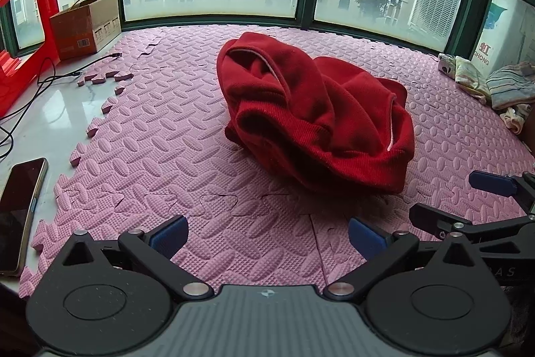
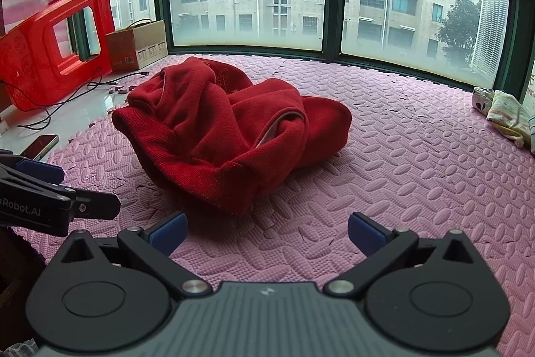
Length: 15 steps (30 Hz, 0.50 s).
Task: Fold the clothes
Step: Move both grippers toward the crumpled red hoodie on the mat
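A crumpled red garment lies in a heap on the pink foam mat; it also shows in the right wrist view. My left gripper is open and empty, a short way in front of the heap. My right gripper is open and empty, just short of the garment's near hem. The right gripper shows at the right edge of the left wrist view, and the left gripper at the left edge of the right wrist view. Neither touches the cloth.
A phone lies on the white sill at the left, with black cables, a cardboard box and a red plastic stool behind it. Other clothes are piled at the far right. Windows bound the far side.
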Motion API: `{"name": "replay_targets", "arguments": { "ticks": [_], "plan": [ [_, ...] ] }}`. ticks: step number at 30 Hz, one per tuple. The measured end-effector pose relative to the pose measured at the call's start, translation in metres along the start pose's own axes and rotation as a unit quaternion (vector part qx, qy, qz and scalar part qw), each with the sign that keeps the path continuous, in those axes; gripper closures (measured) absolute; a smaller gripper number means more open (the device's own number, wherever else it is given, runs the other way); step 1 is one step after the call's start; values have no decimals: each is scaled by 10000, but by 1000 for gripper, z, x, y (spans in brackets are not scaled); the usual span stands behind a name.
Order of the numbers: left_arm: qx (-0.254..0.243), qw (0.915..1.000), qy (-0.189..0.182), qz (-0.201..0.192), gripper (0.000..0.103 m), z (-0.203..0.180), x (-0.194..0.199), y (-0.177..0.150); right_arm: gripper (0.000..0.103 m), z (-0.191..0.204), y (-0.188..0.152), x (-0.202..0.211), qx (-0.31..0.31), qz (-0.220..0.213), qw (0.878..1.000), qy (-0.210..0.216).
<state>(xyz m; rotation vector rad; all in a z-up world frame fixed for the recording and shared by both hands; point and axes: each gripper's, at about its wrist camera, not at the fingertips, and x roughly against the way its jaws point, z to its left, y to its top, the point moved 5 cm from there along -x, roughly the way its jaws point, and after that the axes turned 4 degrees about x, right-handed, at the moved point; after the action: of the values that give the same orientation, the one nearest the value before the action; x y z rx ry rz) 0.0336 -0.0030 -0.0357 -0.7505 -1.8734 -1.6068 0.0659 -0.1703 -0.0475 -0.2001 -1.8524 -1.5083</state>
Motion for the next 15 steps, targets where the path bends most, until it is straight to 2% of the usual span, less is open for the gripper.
{"name": "replay_targets", "arguments": {
  "ticks": [10,15],
  "plan": [
    [5,10000,12,28,0,0,4,-1,0,4,-2,-2,-67,134,9999,41],
    [67,9999,96,-94,0,7,7,7,0,3,2,-4,-14,134,9999,58]
  ]
}}
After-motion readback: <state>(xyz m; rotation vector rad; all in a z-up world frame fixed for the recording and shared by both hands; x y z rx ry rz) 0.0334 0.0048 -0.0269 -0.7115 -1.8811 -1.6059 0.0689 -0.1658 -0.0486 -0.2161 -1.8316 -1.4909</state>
